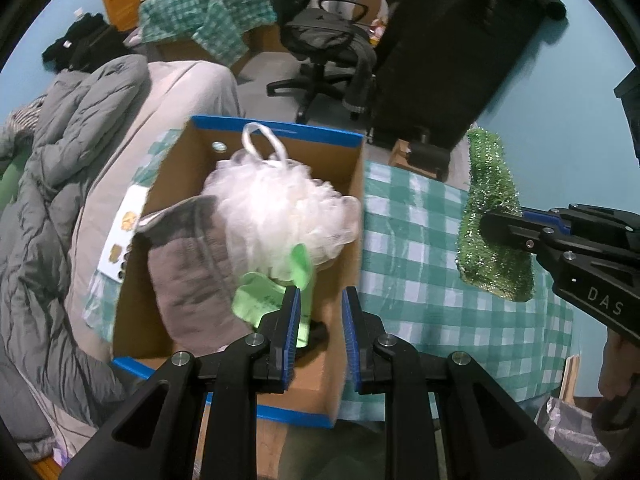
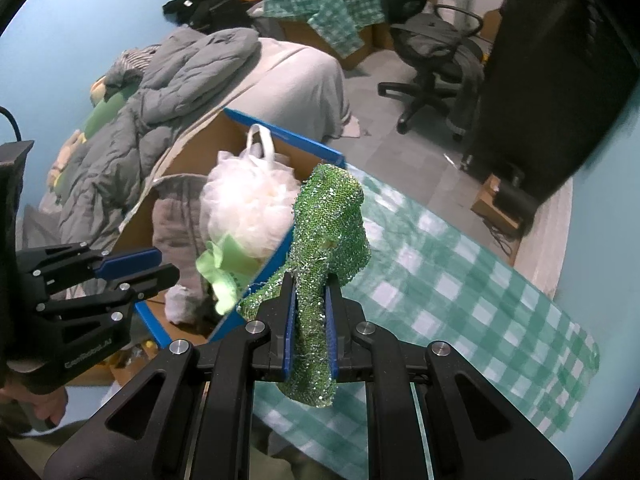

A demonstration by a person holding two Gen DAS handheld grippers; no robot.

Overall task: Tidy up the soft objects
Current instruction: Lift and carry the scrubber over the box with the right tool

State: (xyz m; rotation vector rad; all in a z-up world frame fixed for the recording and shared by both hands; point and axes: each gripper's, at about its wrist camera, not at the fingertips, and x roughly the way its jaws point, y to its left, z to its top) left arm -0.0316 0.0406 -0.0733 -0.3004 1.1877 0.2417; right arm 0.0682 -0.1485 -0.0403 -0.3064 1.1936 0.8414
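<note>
A cardboard box [image 1: 356,216] with blue edges stands on the checkered tablecloth. It holds a white mesh bath pouf [image 1: 276,204], a grey towel [image 1: 192,280] and a light green cloth [image 1: 272,296]. My left gripper [image 1: 320,320] is open and empty above the box's near right corner. My right gripper [image 2: 311,328] is shut on a glittery green scrub cloth [image 2: 328,232], held above the table just right of the box [image 2: 280,136]. It also shows in the left wrist view [image 1: 492,216]. The left gripper [image 2: 160,264] shows in the right wrist view.
The green-checkered tablecloth [image 1: 432,280] covers the table right of the box. A bed with a grey duvet [image 1: 52,184] lies to the left. An office chair [image 1: 328,48] and a large black case [image 1: 452,48] stand behind.
</note>
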